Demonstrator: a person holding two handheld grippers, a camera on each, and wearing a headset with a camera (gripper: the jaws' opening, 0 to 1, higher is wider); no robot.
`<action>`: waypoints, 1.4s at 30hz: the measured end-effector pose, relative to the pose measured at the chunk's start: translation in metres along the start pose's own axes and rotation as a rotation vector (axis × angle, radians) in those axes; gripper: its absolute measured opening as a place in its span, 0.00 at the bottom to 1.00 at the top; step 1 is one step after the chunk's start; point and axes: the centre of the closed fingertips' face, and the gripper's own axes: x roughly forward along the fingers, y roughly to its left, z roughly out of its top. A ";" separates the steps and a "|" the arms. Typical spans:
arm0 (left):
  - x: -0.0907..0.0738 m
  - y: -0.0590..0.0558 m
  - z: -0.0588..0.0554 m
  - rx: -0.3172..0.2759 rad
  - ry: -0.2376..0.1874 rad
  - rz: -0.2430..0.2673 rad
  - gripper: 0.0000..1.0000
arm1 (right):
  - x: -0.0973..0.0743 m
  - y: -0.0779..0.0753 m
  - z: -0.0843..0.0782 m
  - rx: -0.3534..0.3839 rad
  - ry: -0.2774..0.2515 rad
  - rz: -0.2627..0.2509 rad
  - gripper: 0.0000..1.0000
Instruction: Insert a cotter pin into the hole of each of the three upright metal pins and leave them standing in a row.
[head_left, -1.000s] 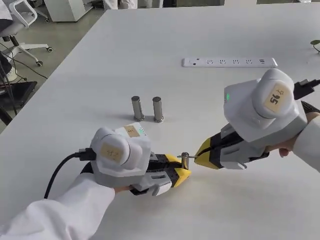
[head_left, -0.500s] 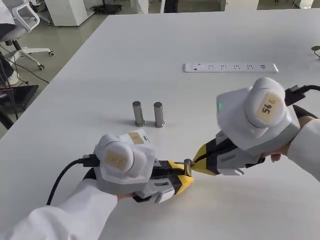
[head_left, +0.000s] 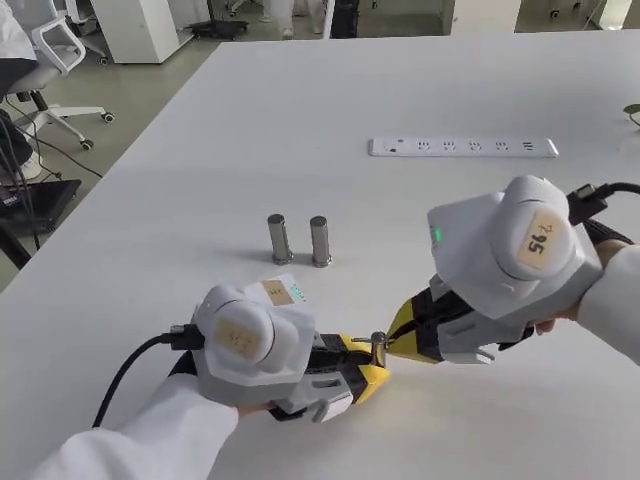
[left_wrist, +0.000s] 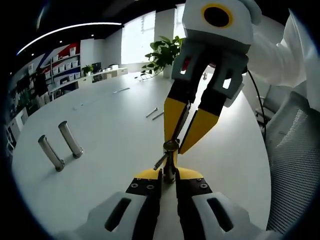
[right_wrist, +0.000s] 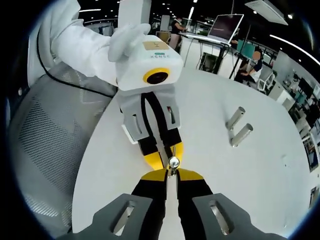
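Grey steel first: the left standing pin (head_left: 279, 239) and the right standing pin (head_left: 320, 241) are upright side by side on the white table (head_left: 300, 100), far and left of both grippers and well apart from them. A white power strip (head_left: 462, 148) lies farther off, to the right. In the left gripper view, two loose cotter pins (left_wrist: 152, 112) lie on the table beyond. The left gripper (head_left: 368, 358) has its jaws pressed on the third metal pin (head_left: 378, 345), holding it upright. The right gripper (head_left: 398, 335), reaching in from the right, pinches a thin cotter pin (left_wrist: 180, 122) whose end meets that pin's head. The two grippers' tips are nearly touching.
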 end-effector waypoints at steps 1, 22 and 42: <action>0.000 0.000 0.000 -0.003 0.000 0.002 0.13 | 0.000 0.001 0.002 0.007 -0.011 0.000 0.06; -0.043 -0.002 -0.017 -0.113 -0.017 -0.045 0.79 | -0.001 0.005 0.000 0.116 -0.087 -0.005 0.19; -0.081 -0.002 -0.021 -0.174 -0.021 -0.033 0.99 | 0.012 0.017 -0.004 0.229 -0.156 0.002 0.18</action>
